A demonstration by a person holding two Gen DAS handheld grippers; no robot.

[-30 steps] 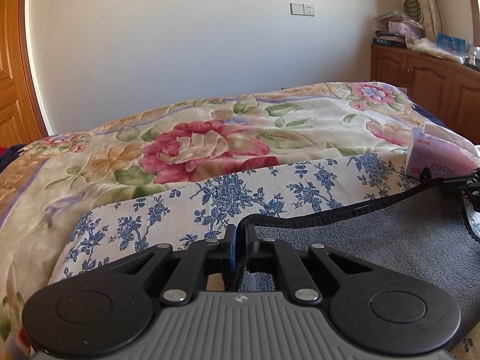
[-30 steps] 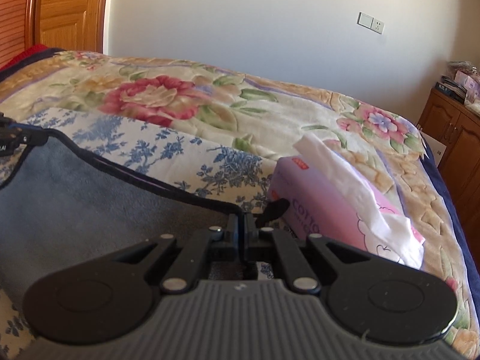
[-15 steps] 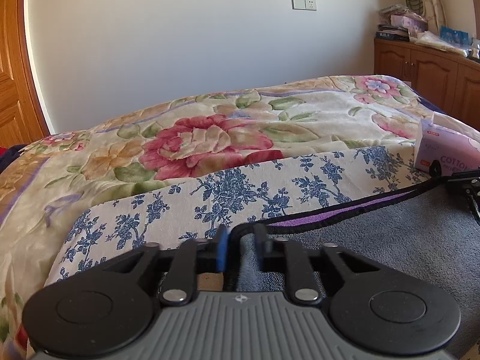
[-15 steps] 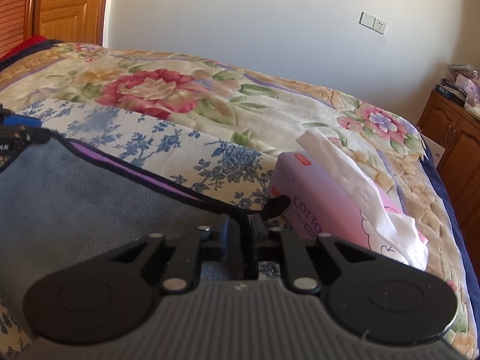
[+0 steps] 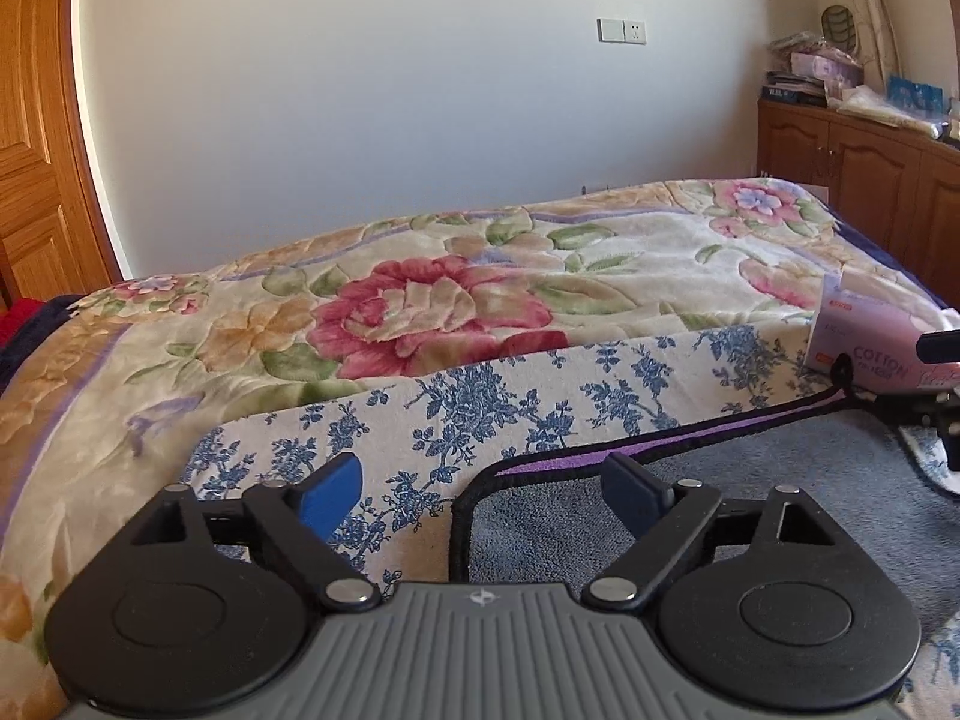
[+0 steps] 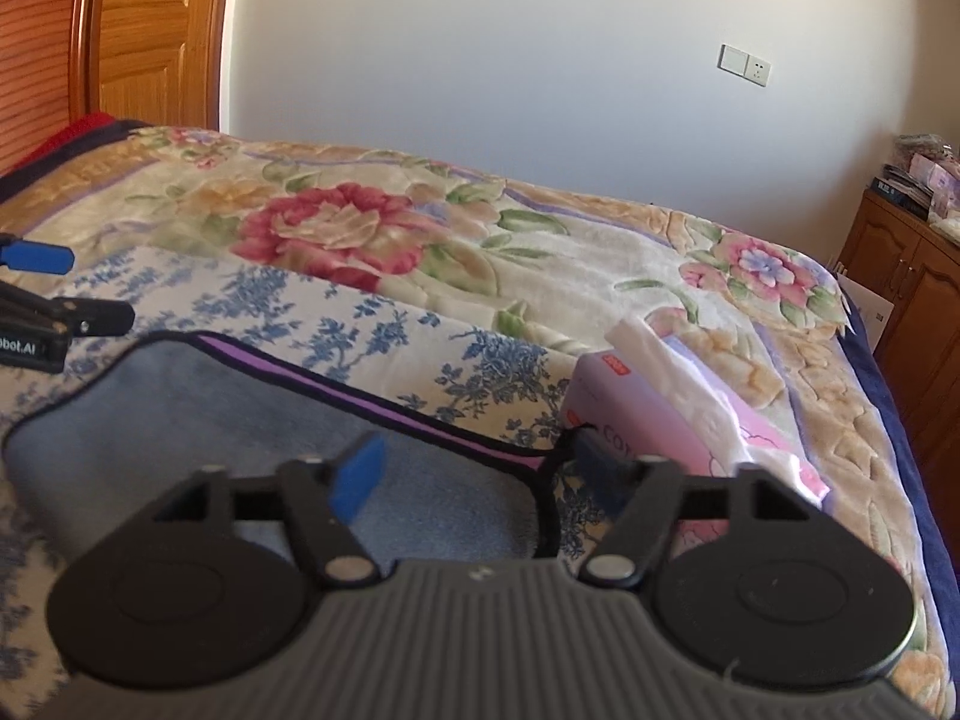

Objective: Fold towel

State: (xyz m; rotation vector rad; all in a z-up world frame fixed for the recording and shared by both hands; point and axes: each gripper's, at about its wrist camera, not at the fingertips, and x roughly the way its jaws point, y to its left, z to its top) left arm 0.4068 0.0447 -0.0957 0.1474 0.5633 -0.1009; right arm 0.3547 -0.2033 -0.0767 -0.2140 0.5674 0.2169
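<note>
On the floral bed (image 5: 540, 252), the grey towel (image 5: 750, 480) lay folded, its far edge running crosswise between left tongs (image 5: 480, 489) and right tongs (image 6: 480, 468), both spread wide, empty.

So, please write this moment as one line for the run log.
left gripper: open | right gripper: open | towel: folded, flat on bed | tissue box: beside towel

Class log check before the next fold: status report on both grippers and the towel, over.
Left gripper open, right gripper open. Grey towel lies flat, folded, on the blue floral cloth. Pink tissue pack touching the towel's right corner.
</note>
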